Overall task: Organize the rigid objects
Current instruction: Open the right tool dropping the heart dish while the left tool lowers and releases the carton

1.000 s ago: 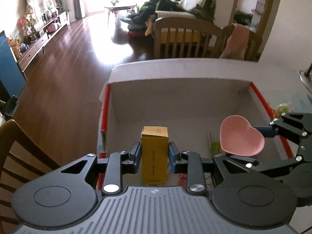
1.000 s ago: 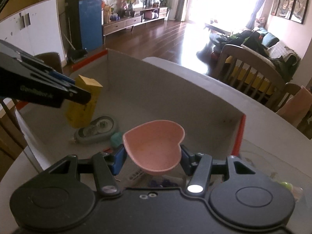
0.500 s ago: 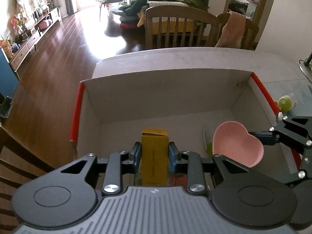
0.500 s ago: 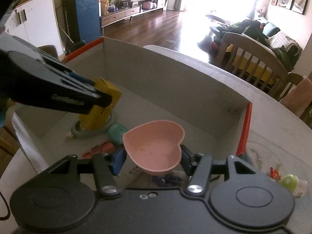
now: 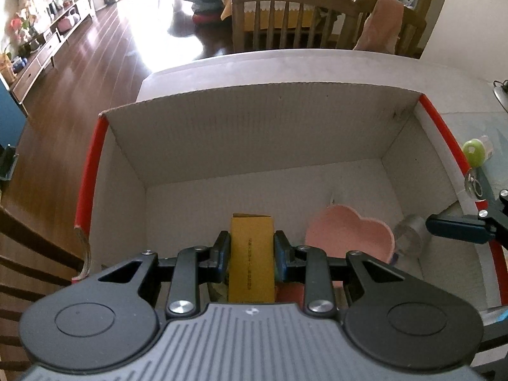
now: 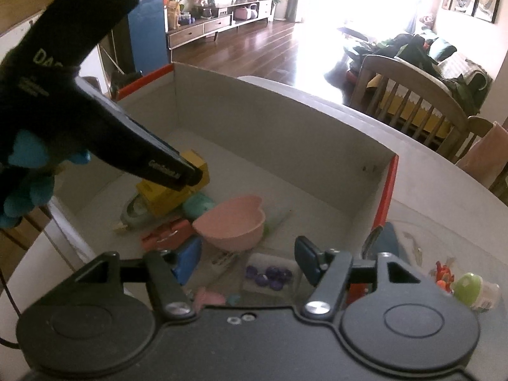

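Left tool around yellow box

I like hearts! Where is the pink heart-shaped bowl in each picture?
Left wrist view: the pink heart-shaped bowl sits lower right of centre, inside the box.
Right wrist view: it sits at centre, beyond the open fingers.
Shared landmark: the grey cardboard box with red edges.
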The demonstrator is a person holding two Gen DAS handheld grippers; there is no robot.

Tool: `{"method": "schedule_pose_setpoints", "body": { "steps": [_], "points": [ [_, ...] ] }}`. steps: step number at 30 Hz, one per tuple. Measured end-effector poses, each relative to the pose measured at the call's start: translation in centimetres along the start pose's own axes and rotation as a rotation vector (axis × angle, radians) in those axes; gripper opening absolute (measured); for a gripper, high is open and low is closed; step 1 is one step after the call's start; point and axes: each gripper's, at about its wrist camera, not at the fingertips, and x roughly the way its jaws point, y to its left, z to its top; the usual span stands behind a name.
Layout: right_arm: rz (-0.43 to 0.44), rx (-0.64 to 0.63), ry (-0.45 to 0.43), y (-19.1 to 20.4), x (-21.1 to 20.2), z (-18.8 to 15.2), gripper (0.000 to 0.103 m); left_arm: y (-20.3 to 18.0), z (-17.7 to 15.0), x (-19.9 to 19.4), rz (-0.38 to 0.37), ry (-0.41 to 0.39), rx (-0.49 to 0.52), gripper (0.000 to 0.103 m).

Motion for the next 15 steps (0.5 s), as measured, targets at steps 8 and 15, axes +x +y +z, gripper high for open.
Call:
{"method": "schedule_pose_setpoints", "body": {
  "steps": [8, 15],
  "points": [
    [0.02, 0.038, -0.062, -1.0, -2.7, -0.1, 0.067, 0.0, -1.7, -2.3, 0.006, -0.023, -0.016, 0.029],
    [0.03, 0.069, -0.119, -1.3, -5.6, -0.3, 0.07, -0.2, -2.4, -5.4, -0.006, -0.072, -0.033, 0.029]
  ]
}}
